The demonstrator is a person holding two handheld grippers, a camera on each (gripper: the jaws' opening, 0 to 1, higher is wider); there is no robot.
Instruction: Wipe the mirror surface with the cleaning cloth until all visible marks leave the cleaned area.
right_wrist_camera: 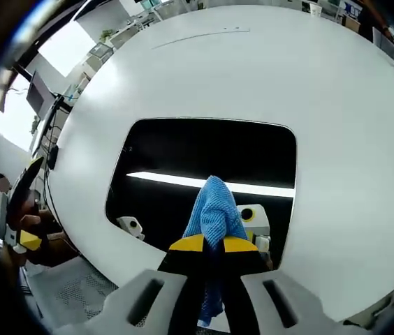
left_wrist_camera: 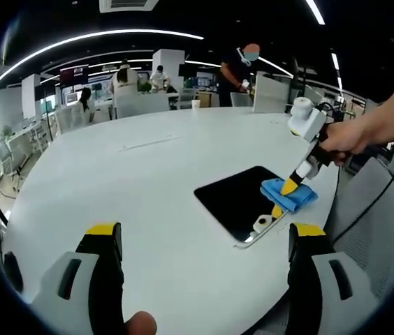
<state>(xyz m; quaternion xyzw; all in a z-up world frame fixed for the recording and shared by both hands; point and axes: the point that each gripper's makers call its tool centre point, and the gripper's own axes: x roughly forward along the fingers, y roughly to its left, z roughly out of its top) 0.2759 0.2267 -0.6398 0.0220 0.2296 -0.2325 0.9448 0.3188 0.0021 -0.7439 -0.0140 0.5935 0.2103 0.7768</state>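
Note:
A dark rectangular mirror (left_wrist_camera: 242, 200) lies flat on the white round table (left_wrist_camera: 148, 174), near its right edge. My right gripper (left_wrist_camera: 288, 188) is shut on a blue cleaning cloth (left_wrist_camera: 289, 194) and presses it onto the mirror's right part. In the right gripper view the cloth (right_wrist_camera: 214, 209) bunches up from between the shut yellow-tipped jaws of that gripper (right_wrist_camera: 212, 244), over the mirror (right_wrist_camera: 204, 157), which reflects a bright ceiling light strip. My left gripper (left_wrist_camera: 204, 234) stands open above bare table, left of the mirror, with nothing between its fingers.
A hand (left_wrist_camera: 347, 136) holds the right gripper from the right side. People (left_wrist_camera: 242, 70) stand and sit at desks beyond the table's far edge. A paper cup (left_wrist_camera: 195, 104) stands at the far rim. The table edge (right_wrist_camera: 78, 258) runs close to the mirror.

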